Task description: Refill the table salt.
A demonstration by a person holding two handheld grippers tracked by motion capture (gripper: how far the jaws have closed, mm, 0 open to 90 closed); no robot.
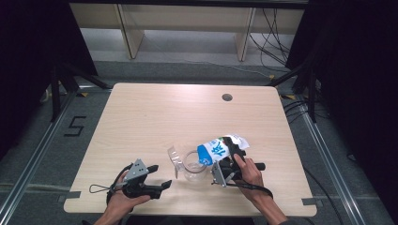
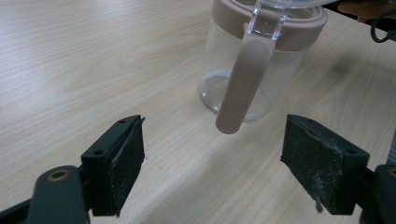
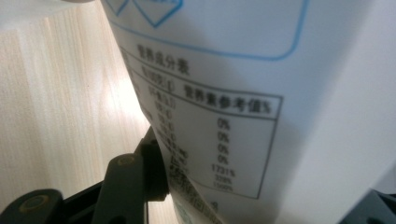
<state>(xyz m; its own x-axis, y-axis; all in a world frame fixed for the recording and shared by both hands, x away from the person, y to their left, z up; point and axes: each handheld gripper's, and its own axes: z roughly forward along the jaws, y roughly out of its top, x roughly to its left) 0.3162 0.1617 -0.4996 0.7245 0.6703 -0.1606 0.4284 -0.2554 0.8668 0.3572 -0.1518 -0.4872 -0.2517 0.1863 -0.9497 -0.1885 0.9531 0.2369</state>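
A clear glass jar [image 1: 192, 165] with a pinkish rim and handle [image 2: 243, 86] stands near the table's front edge, its clear lid [image 1: 173, 157] flipped up to the left. My right gripper [image 1: 233, 157] is shut on a white and blue pouch [image 1: 218, 149], tilted with its low end over the jar's mouth. Up close the pouch [image 3: 243, 93] shows a printed nutrition table between the right gripper's [image 3: 261, 196] jaws. My left gripper [image 1: 160, 176] stands open to the left of the jar. The jar [image 2: 252, 60] lies just beyond the left gripper [image 2: 212, 168], handle toward it.
The wooden table [image 1: 155, 112] has a round cable hole [image 1: 227, 97] at the back right. Beyond the far edge stand pale furniture legs [image 1: 133, 37] and cables [image 1: 272, 33] on the floor. A "5" mark [image 1: 75, 125] is on the floor at left.
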